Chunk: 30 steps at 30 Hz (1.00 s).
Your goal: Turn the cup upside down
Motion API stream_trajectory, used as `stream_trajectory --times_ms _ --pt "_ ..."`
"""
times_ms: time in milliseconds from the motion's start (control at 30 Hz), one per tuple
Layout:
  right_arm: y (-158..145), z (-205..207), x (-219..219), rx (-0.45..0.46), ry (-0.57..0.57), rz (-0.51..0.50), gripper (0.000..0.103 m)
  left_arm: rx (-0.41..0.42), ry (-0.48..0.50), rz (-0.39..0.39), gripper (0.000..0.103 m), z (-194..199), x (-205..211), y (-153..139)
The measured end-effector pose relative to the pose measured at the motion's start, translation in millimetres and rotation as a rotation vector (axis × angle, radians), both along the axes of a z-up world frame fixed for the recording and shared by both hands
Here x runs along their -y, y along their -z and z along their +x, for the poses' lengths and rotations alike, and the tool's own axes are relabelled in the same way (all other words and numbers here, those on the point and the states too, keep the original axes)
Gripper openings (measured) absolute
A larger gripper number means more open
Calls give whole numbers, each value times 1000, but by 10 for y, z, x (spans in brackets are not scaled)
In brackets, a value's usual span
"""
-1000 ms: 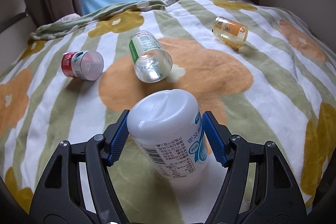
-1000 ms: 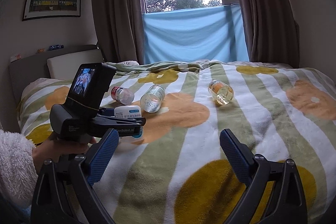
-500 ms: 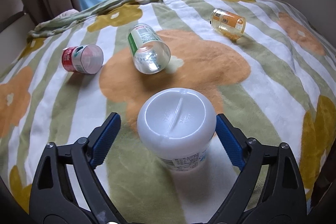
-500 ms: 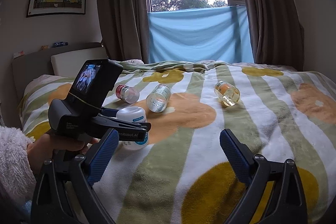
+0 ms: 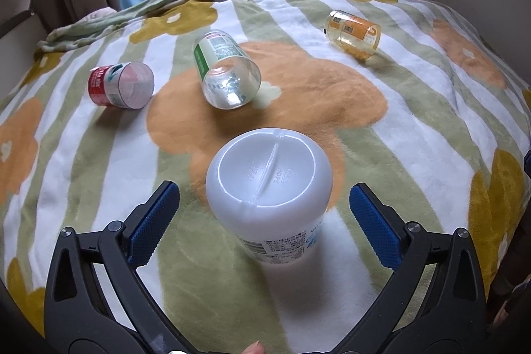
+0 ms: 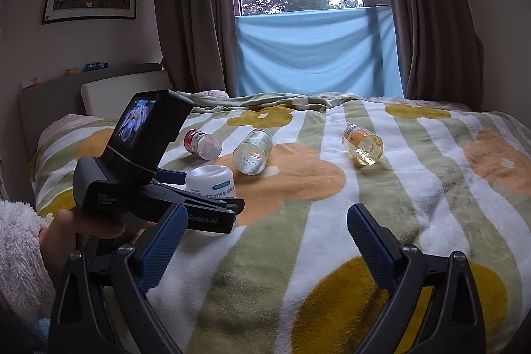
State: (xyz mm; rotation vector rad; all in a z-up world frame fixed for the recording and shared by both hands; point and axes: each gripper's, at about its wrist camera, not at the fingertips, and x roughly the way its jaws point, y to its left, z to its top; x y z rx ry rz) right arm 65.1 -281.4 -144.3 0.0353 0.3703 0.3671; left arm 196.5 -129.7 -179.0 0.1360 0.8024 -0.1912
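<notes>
A white plastic cup [image 5: 269, 188] stands upside down on the flowered blanket [image 5: 415, 135], its flat base facing up. My left gripper [image 5: 264, 214] is open around it, blue pads clear of both sides. From the right wrist view the same white cup [image 6: 209, 181] sits just beyond the left gripper's black body [image 6: 139, 175], which a hand holds. My right gripper [image 6: 267, 233] hovers open over the blanket with nothing between its fingers.
Three more cups lie on their sides further back: a red-labelled one [image 5: 121, 85], a clear green-labelled one [image 5: 227, 68] and an orange one [image 5: 353, 32]. Curtains and a blue cloth [image 6: 315, 52] hang behind the bed; a headboard [image 6: 66, 95] stands at left.
The left gripper let go of the white cup, which was tilted in its grip and now stands base up on the blanket. The jaws opened wide and drew back a little.
</notes>
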Motion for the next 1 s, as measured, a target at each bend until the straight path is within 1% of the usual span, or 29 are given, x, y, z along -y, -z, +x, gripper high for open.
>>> stream_trajectory --times_ms 233,367,467,600,800,867,933,1000 --pt "-32 -3 -41 1 4 -16 96 12 6 -39 102 -66 -76 -105" --pt "-126 -30 -95 20 2 -31 96 35 4 -59 102 -171 -161 -273" --pt "-227 -49 -146 35 4 -40 96 70 2 -80 102 -299 -272 -480" --pt "-459 -66 -214 49 26 -37 96 145 -12 -110 102 -545 -504 -864" --pt "-1038 -98 -322 112 95 -40 96 281 -40 -167 103 -961 -913 -1446" --pt "-1205 -93 -355 119 120 -34 96 334 -48 -157 103 -1108 -998 -1578" --pt "-1332 -88 -400 123 149 -32 96 386 -70 -127 103 -1253 -1072 -1679" --pt "-1405 -108 -453 133 177 -35 96 418 -88 -130 103 -1376 -1158 -1735"
